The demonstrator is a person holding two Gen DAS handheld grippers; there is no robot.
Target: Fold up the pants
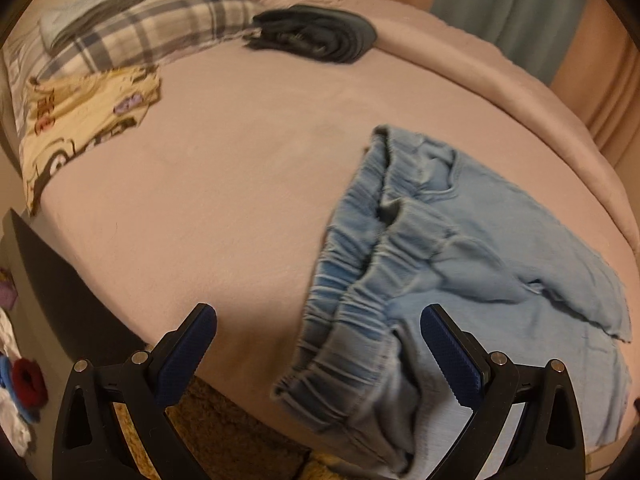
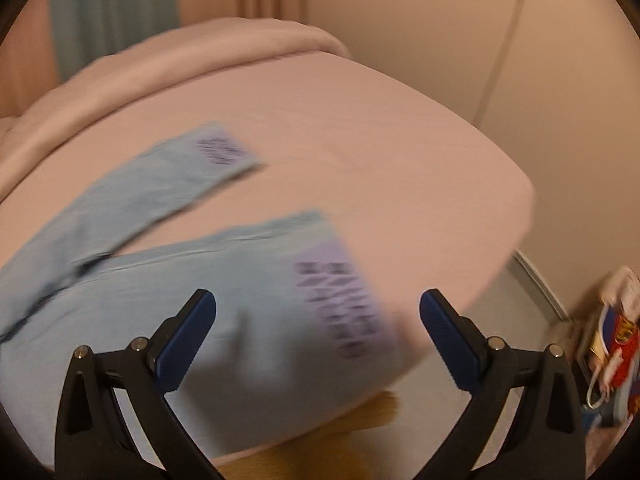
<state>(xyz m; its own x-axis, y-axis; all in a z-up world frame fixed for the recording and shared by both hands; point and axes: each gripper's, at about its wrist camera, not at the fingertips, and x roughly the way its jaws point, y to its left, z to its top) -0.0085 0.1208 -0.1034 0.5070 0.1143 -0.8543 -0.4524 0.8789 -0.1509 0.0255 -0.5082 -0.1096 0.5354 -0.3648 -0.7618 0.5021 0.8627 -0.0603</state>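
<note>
— Two views are showing the same light blue pants (image 1: 460, 248), spread on a pink bed (image 1: 224, 184). Is any writing coming through?

— Only hints. In the right wrist view each leg end is carrying a pale purple patch (image 2: 340, 300) with dark lettering, but motion blur is smearing it, so I cannot read a word. In the left wrist view a yellow printed cloth (image 1: 80, 120) is lying at the far left of the bed; its red letters are too blurred to make out.

— Where are the pants sitting?

— On the near side of the bed. The left view is showing the gathered elastic waistband (image 1: 352, 280), with its near end hanging over the mattress edge. The right view is showing the two legs, lying apart in a V toward the far side.

— And the claws?

— Both are standing wide and holding nothing. The left gripper (image 1: 318, 336) is hovering over the waistband; the right gripper (image 2: 318, 320) is hovering over the nearer leg's hem.

— What is only one view giving?

— The left one is showing a plaid blanket (image 1: 160, 24) and a dark folded garment (image 1: 316, 36) at the far end. The right one is showing a colourful bag (image 2: 616, 344) on the floor and a teal curtain (image 2: 108, 12).
</note>
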